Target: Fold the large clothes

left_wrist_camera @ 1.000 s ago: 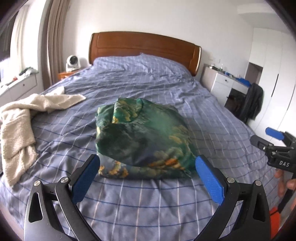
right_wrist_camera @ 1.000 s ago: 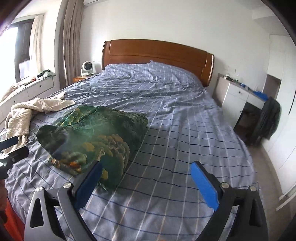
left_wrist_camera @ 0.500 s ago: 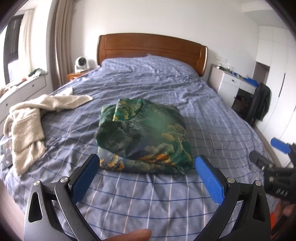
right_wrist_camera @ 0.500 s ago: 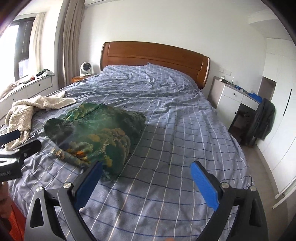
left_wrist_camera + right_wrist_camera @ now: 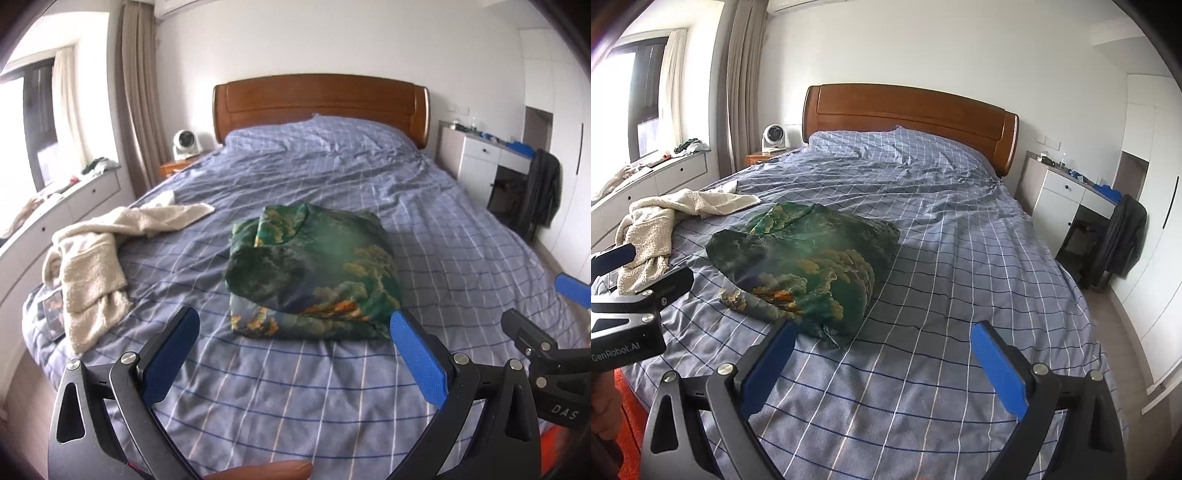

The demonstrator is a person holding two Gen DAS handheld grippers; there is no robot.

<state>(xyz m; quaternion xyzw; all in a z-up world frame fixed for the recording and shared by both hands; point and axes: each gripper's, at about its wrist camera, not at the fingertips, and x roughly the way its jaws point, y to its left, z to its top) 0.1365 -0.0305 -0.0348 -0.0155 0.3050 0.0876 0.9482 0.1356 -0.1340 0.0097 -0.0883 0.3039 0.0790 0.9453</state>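
A green patterned garment (image 5: 314,273) lies folded in a thick bundle on the blue checked bed (image 5: 332,387). It also shows in the right wrist view (image 5: 809,266), left of centre. My left gripper (image 5: 295,350) is open and empty, held back above the bed's near part, just short of the bundle. My right gripper (image 5: 882,358) is open and empty, to the right of the bundle. Each gripper shows at the edge of the other's view, the right one (image 5: 546,354) and the left one (image 5: 639,291).
A cream fleece garment (image 5: 99,258) lies crumpled on the bed's left side, with a small dark item (image 5: 53,314) beside it. A wooden headboard (image 5: 321,99) stands at the far end. A white desk (image 5: 487,158) and a dark jacket on a chair (image 5: 543,192) stand on the right.
Both grippers have pulled back and up from the bundle, so it looks smaller and farther away. The garment has not moved.
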